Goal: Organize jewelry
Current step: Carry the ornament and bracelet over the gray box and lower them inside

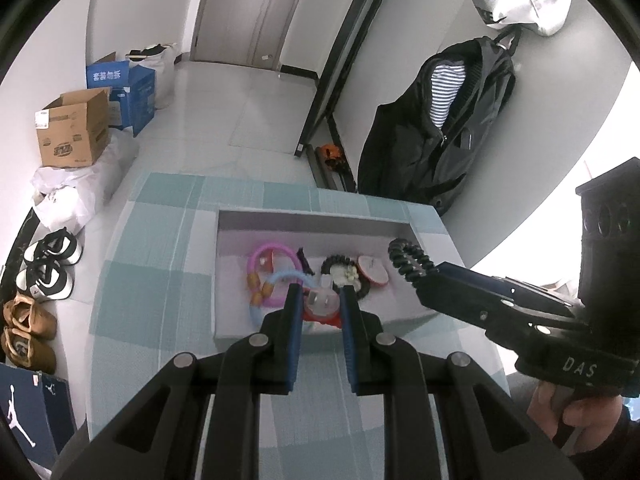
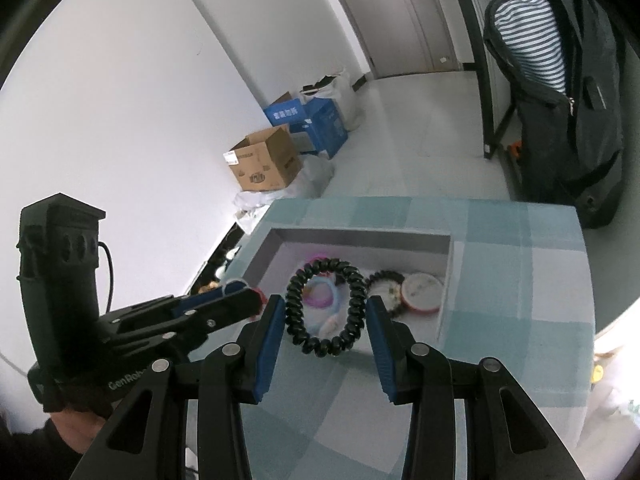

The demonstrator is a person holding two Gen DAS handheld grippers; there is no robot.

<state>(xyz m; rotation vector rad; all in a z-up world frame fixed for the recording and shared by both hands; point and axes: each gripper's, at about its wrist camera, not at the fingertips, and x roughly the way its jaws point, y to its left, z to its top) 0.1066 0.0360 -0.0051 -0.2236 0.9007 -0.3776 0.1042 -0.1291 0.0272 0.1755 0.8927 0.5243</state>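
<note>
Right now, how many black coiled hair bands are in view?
2. One coiled band sits between the right gripper's jaws, above the tray's near edge. The second band lies inside the tray beside a round pink disc. More may be hidden.

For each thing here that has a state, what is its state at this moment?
Left gripper: shut on the red-and-clear piece.
Right gripper: shut on the black spiral hair tie, held above the tray.
Tray: open, jewelry inside.
Cardboard box: flaps open.
Door: closed.
</note>
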